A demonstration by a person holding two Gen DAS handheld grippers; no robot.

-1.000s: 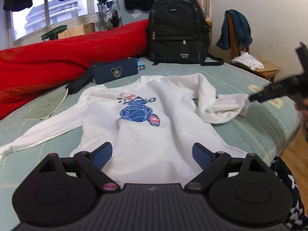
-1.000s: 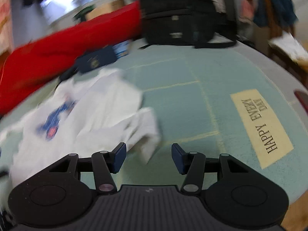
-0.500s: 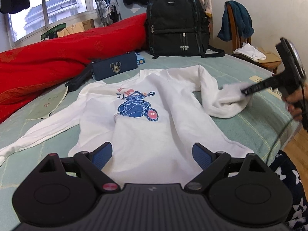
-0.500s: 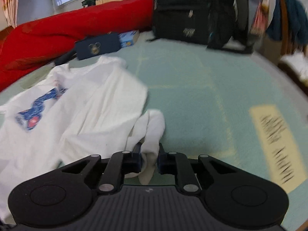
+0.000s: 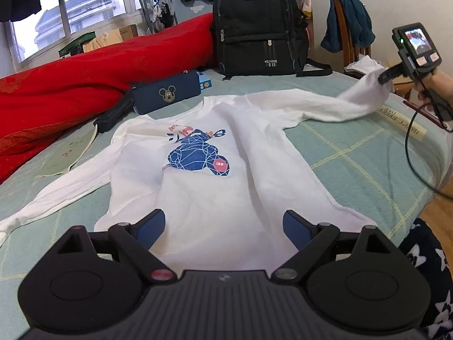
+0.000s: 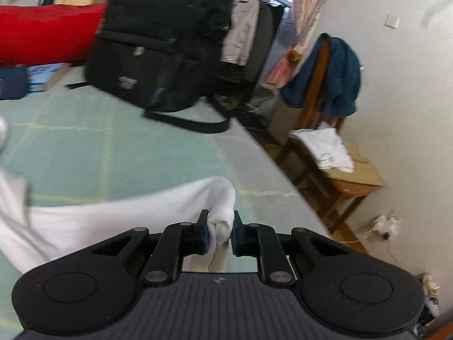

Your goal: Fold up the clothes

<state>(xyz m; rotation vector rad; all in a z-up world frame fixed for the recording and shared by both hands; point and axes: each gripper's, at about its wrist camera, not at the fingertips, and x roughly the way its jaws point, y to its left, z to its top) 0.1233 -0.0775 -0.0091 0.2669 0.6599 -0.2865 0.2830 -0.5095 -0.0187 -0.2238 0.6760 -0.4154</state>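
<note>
White cotton spreads across the pale green bed (image 5: 354, 153): the long-sleeved shirt (image 5: 203, 187) lies face up at the centre of our left wrist view, its blue bear print toward 12 o'clock from our left claw (image 5: 223, 228). That claw hangs just above the hem, its blue pads spread wide with nothing between them. One sleeve trails flat toward 9 o'clock. The other sleeve (image 5: 339, 104) stretches out toward 2 o'clock, lifted off the bed at its end, where our right claw (image 6: 219, 233) is clenched on the bunched cuff (image 6: 222, 221); both pads press into the cloth. A hand (image 5: 436, 87) grips that tool at the right edge. Behind the shirt, at 12 o'clock, a black backpack (image 5: 257, 25) stands beside a red quilt (image 5: 85, 76), with a navy pouch (image 5: 167, 93) near the collar.
</note>
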